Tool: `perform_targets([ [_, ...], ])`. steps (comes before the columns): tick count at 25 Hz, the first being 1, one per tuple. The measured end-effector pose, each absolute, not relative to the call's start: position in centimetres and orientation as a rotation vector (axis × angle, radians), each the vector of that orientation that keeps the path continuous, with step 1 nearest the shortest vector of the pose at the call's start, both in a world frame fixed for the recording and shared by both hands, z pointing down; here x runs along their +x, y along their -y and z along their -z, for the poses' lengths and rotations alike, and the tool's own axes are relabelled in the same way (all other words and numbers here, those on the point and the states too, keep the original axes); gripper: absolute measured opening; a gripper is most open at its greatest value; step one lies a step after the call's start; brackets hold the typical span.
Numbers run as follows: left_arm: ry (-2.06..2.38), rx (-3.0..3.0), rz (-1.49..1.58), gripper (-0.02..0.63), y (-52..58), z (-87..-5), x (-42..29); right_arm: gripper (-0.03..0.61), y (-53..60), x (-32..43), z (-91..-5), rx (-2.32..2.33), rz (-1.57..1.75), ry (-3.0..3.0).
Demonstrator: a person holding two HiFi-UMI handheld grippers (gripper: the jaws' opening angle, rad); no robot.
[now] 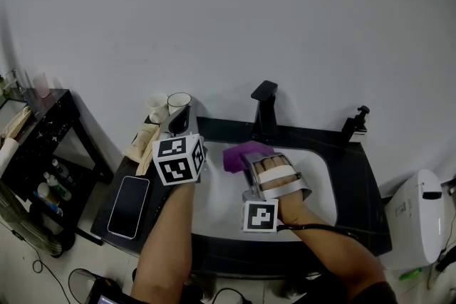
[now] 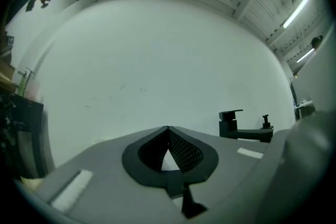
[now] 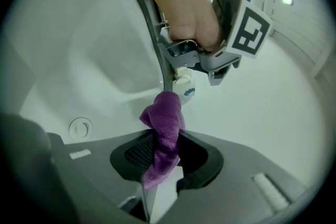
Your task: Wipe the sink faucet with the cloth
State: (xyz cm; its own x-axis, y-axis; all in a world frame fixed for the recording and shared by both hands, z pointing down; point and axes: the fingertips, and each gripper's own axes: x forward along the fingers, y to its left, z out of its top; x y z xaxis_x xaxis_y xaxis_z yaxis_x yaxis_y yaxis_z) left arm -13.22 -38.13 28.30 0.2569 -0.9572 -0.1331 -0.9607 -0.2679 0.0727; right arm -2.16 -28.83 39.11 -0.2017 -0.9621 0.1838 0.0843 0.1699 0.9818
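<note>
Cloth (image 3: 164, 134), purple and bunched, is clamped between the jaws of the right gripper (image 3: 165, 157). Its long axis runs along the jaws and its crumpled free end points straight ahead of them. The gripper, in a person's hand (image 1: 285, 189), hangs over the white sink (image 1: 317, 185), whose pale wall fills the space to the left of the jaws in the right gripper view.

To the left of that tool is the left gripper (image 1: 178, 126), held above the sink's edge. Its jaws are pressed tip to tip with nothing between them (image 2: 168, 136). A phone (image 1: 128, 205) lies face up on the black counter (image 1: 356, 203), left of that gripper and nearer the person.

Just ahead of the cloth stands the black faucet (image 1: 263, 110), upright at the back rim of the sink. Whether cloth and faucet touch cannot be told. Beyond the left gripper two cups (image 1: 168, 105) stand side by side on the counter's back corner; what they hold cannot be made out. A plain white wall (image 1: 228, 11) rises behind.
</note>
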Motion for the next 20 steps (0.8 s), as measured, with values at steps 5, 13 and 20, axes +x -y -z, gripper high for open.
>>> perform_targets([
  [5, -1.903, -2.480, -0.279, 0.017, 37.8, -28.2, -14.1, 0.109, 30.6, -3.6, -37.5, 1.066, 1.169, 1.462],
  [13, -1.914, -2.416, -0.383, 0.017, 36.6, -25.8, -16.6, 0.110, 34.2, -4.5, -35.6, 1.509, 0.544, 2.097],
  [20, -1.799, -2.372, -0.398, 0.017, 35.3, -23.4, -16.8, 0.109, 36.0, -4.2, -33.0, 1.952, 0.015, 2.489],
])
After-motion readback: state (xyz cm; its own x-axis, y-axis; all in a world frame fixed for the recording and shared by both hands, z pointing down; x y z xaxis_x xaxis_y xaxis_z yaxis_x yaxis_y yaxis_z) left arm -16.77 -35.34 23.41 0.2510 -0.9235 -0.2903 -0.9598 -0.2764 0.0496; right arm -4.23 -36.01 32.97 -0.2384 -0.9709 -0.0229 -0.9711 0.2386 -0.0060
